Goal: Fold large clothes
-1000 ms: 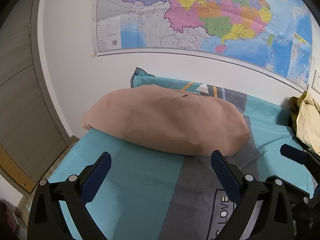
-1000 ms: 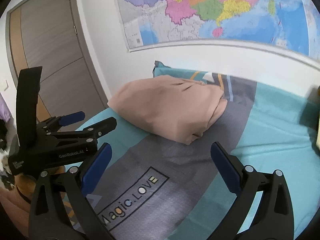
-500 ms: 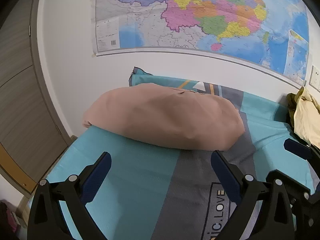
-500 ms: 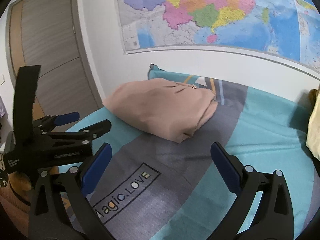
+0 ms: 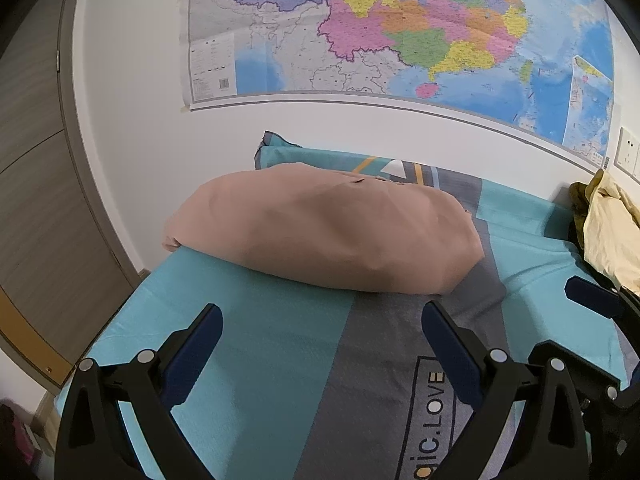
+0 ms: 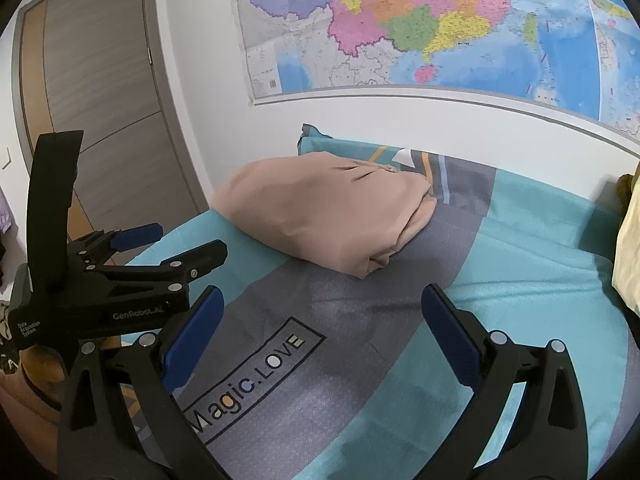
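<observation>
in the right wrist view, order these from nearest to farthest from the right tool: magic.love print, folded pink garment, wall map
1. The boxed Magic.LOVE print on the grey bedsheet band, just ahead of the right tool, slightly left.
2. The folded dusty-pink fabric garment, farther up the bed, centre-left.
3. The colourful paper wall map, on the wall beyond the bed.

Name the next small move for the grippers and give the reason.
Probably swing the right gripper right toward the yellow clothes at the bed's edge. The pink garment already lies folded in a compact bundle, and both the right and the left gripper stand open and empty over bare bedsheet.
</observation>
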`<state>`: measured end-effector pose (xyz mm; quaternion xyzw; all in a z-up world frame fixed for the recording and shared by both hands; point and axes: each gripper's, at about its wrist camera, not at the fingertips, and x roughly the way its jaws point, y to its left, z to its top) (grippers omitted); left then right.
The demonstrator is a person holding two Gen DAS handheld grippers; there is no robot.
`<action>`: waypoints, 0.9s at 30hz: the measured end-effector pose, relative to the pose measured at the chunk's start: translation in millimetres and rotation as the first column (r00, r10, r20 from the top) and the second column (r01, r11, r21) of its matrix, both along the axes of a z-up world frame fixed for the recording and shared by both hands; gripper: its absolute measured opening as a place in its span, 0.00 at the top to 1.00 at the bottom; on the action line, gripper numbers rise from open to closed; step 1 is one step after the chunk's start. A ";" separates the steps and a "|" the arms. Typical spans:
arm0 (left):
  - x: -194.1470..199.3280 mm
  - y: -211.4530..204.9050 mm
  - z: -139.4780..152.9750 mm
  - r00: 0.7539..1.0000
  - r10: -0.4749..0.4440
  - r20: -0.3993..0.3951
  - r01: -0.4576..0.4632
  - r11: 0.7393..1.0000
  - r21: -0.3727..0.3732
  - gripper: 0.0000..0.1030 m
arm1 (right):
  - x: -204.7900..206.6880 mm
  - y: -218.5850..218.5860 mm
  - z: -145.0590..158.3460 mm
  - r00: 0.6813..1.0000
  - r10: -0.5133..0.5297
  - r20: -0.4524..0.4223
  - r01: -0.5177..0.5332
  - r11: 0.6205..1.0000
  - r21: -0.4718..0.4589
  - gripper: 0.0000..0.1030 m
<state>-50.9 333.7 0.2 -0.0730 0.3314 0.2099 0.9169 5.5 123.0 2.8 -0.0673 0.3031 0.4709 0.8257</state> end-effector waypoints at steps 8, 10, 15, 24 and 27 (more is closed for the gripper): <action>-0.2 -3.1 -2.5 1.000 -0.008 -0.006 0.008 1.000 0.001 0.07 | 0.6 -0.6 -0.7 1.000 0.002 -0.007 -0.002 1.000 0.000 0.05; -0.4 -4.0 -2.8 1.000 -0.010 -0.007 0.010 1.000 0.008 0.07 | -0.2 -1.1 -0.5 1.000 0.002 -0.007 -0.002 1.000 0.000 0.05; -1.4 -3.4 -3.6 1.000 -0.008 -0.008 0.008 1.000 0.002 0.07 | -0.1 -1.1 -0.5 1.000 -0.001 -0.007 0.001 1.000 0.000 0.05; -1.3 -5.0 -7.1 1.000 -0.009 -0.018 0.009 1.000 -0.005 0.07 | -1.4 -2.0 -0.7 1.000 -0.003 -0.012 0.003 1.000 0.000 0.05; -0.8 -4.9 -6.9 1.000 -0.013 -0.017 0.012 1.000 -0.005 0.07 | -1.4 -2.5 -0.5 1.000 -0.004 -0.018 0.004 1.000 0.003 0.05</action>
